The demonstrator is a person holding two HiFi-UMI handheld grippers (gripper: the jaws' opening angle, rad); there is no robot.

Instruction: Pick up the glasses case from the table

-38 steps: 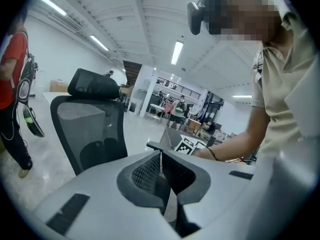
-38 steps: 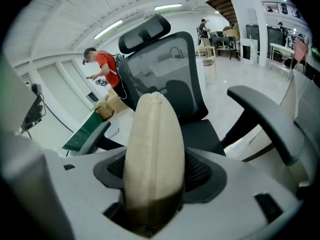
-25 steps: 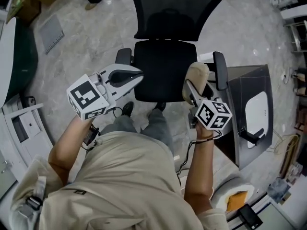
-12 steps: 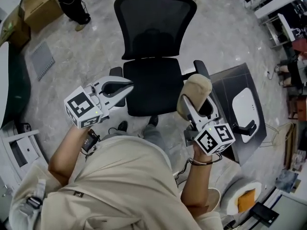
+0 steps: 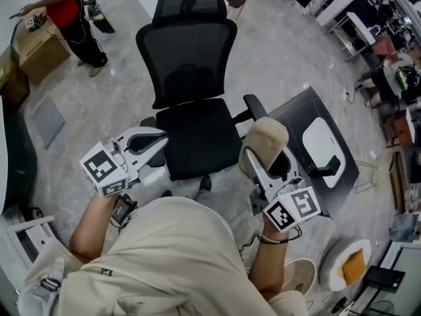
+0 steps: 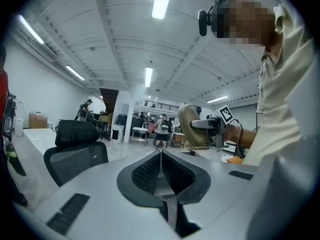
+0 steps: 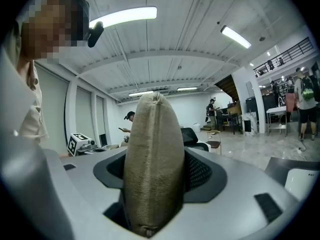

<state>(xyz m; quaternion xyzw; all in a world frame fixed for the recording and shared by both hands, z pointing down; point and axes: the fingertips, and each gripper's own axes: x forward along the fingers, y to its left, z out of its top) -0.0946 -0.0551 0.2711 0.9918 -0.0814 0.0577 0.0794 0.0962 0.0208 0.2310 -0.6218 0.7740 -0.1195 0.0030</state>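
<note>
One tan glasses case [image 7: 152, 164], its lower end hidden, sits pinched in the right gripper [image 5: 261, 158]. The left gripper [image 5: 156, 139] has its jaws pressed together, empty.

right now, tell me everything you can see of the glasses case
The glasses case is a tan, rounded oblong with a fuzzy, fabric-like skin and a seam along its edge. It looks closed and stands on end, clamped in the right gripper, up in the air beside the office chair. Nothing else touches it.
</note>
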